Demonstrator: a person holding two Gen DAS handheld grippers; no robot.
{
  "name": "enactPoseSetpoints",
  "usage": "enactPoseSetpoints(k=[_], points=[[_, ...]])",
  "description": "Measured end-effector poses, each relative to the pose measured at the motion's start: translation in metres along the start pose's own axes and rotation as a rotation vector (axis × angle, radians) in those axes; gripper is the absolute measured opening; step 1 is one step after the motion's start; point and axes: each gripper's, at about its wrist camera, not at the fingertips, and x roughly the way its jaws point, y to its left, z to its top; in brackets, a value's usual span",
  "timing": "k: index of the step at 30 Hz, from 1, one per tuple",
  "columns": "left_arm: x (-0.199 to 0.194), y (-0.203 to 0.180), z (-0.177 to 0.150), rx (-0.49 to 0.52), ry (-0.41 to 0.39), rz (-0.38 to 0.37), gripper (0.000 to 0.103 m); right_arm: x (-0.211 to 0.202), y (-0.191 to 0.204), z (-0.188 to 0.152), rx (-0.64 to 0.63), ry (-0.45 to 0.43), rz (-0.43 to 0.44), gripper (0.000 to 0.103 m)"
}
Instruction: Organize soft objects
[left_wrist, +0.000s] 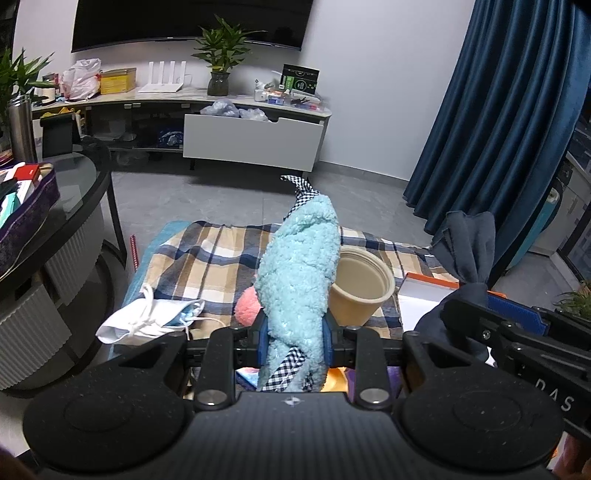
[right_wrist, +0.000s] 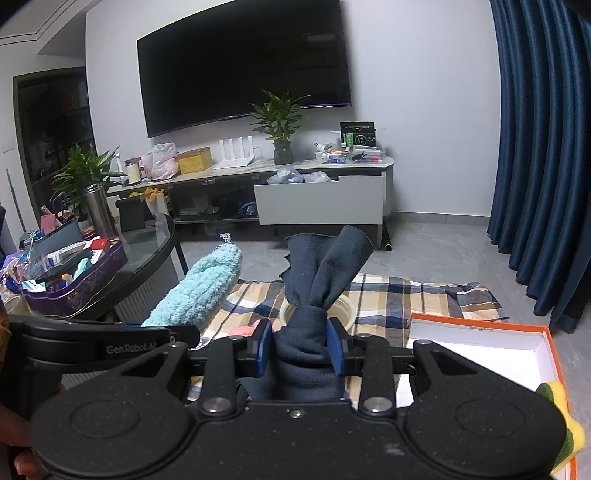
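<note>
My left gripper is shut on a fluffy light-blue cloth with checked trim, held upright above the plaid blanket. My right gripper is shut on a dark navy cloth, also held up. The navy cloth also shows at the right of the left wrist view, and the blue cloth at the left of the right wrist view. A beige paper bowl sits on the blanket just beyond the blue cloth. A pink pom-pom and face masks lie on the blanket.
An orange-rimmed white box lies at the right, with a yellow-green sponge at its near corner. A glass coffee table with a purple tin stands at the left. A TV cabinet with an open drawer and blue curtains are beyond.
</note>
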Motion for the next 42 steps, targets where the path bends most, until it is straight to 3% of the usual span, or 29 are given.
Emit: enactPoseSetpoints(k=[42], points=[[0.022,-0.061,-0.006,0.107,0.038,-0.091,0.029,-0.012,-0.061,-0.004,0.108,-0.025,-0.098,0.040]])
